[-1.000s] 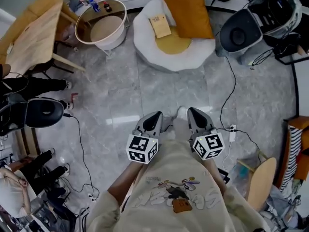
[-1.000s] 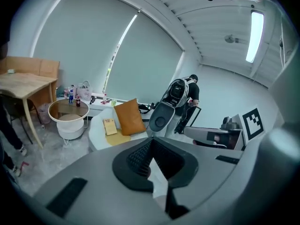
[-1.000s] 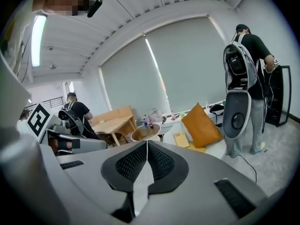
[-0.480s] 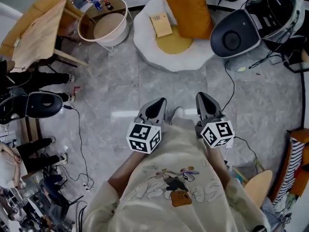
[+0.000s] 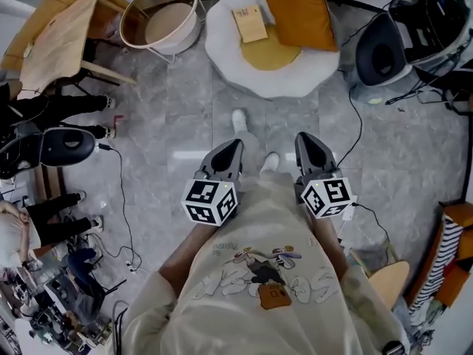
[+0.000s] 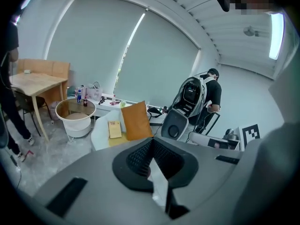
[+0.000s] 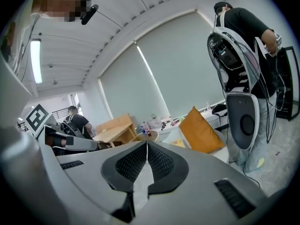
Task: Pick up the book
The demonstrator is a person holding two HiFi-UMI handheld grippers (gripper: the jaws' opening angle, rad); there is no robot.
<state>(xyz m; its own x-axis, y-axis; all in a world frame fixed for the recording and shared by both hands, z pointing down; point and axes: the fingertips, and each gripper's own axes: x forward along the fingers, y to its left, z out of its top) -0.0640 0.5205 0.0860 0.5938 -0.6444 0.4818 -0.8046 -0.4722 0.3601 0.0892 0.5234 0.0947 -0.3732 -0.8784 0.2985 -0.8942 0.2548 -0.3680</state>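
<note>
The book (image 5: 250,23) is a thin tan volume lying on the seat of a white armchair (image 5: 222,46), beside an orange cushion (image 5: 295,9). It also shows small in the left gripper view, book (image 6: 114,129), and in the right gripper view, book (image 7: 178,143). My left gripper (image 5: 230,148) and right gripper (image 5: 307,140) are held side by side over the grey floor, well short of the chair. Both are shut with nothing between their jaws, as the left gripper (image 6: 152,139) and right gripper (image 7: 146,143) show in their own views.
A round white side table (image 5: 159,21) and a wooden table (image 5: 55,35) stand left of the chair. A black-and-white machine (image 5: 384,46) is to its right. Cables (image 5: 122,198) run over the floor. Seated people's legs (image 5: 52,106) are at the left; my foot (image 5: 240,120) is ahead.
Both grippers have moved forward over the floor toward the armchair as the person walks. A foot has stepped out ahead. The jaws stay shut.
</note>
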